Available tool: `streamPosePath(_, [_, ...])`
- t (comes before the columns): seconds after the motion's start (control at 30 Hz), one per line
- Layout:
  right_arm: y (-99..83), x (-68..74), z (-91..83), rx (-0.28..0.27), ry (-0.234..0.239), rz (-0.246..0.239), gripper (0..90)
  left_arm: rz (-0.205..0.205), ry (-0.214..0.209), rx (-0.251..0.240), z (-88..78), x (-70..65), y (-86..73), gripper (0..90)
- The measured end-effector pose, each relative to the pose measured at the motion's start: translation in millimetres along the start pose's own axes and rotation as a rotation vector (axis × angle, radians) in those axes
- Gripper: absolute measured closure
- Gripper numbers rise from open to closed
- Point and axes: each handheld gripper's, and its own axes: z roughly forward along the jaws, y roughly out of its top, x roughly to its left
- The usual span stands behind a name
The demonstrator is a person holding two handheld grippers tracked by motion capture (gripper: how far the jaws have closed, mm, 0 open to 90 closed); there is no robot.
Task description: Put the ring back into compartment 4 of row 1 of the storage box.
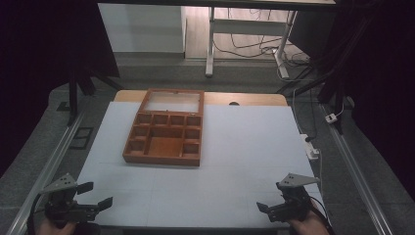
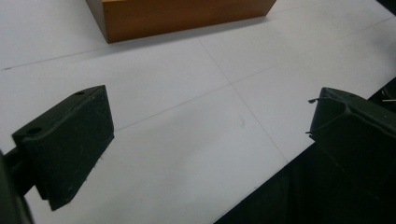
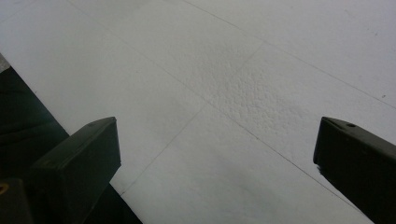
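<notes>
Bench (image 1: pixel 235 142): white top, faint seams crossing it.
Wooden box (image 1: pixel 164 134): lid open, empty compartments, lies at 11 o'clock from bench centre, well apart from both tools.
Left hand-held gripper (image 1: pixel 95 195): at 7 o'clock, jaws wide, holding nothing.
Right hand-held gripper (image 1: pixel 269 198): at 5 o'clock, jaws wide, holding nothing.

Table (image 1: pixel 235 147): white top, matte, faint seam lines crossing it in a grid; in the right gripper view the surface (image 3: pixel 243 93) looks finely pebbled. A strip of bare wood edge (image 1: pixel 244 99) shows along the far side. One item lies on it: an open wooden box (image 1: pixel 164 139), left of centre toward the far half, lid laid back flat, its inside split into small compartments around one larger square. Its orange-brown side wall (image 2: pixel 182 16) sits flush on the white top.
</notes>
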Motion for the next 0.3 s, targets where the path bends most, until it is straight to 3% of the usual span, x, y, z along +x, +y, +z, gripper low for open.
streamPosePath(0.3, [0.1,0.0,0.8,0.008,-0.004,-0.001,0.4,-0.002,0.004,0.045,1.5,-1.0,0.0,0.0])
